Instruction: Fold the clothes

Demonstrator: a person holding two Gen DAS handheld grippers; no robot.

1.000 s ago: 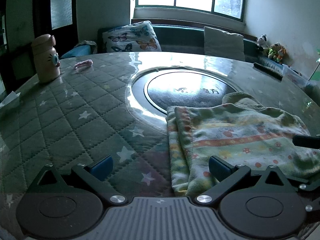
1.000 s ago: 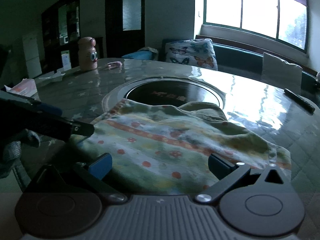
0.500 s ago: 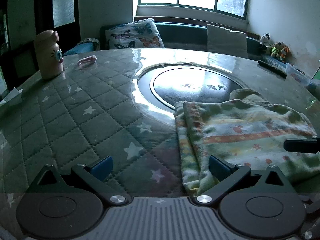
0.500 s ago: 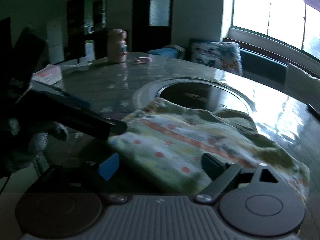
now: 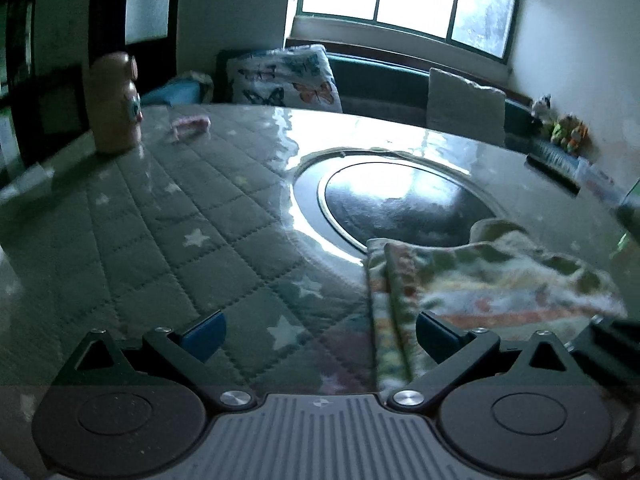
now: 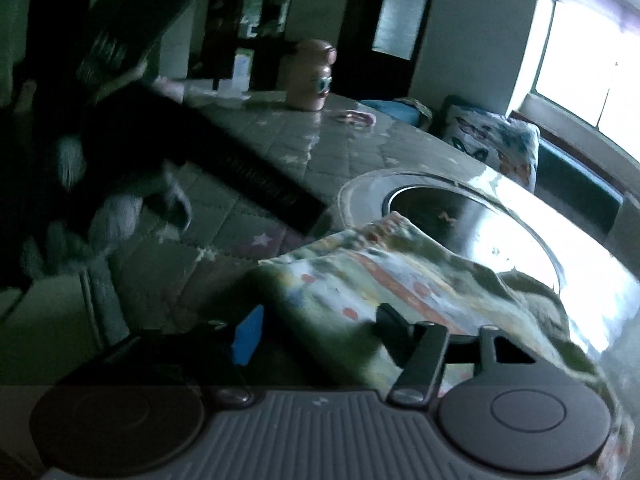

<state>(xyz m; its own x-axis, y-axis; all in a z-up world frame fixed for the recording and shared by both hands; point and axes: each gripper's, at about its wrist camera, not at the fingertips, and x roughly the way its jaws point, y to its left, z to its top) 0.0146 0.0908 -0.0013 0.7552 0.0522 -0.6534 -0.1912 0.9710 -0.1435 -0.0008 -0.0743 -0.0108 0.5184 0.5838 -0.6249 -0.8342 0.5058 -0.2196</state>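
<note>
1. Ahead and left of the left claw, the grey star-quilted tabletop lies bare
2. The folded pale patterned cloth lies by that claw's right finger; jaws spread wide, empty
3. The right claw stands released, cloth edge between its fingers

garment: soft printed cloth, matt, rumpled
table cover: quilted star fabric under glossy clear sheet
centre disc: dark, glossy, mirror-like
gripper bodies: matt black plastic; ribbed grey base, shiny metal screws
pillow, 12 o'clock: butterfly-print cloth
</note>
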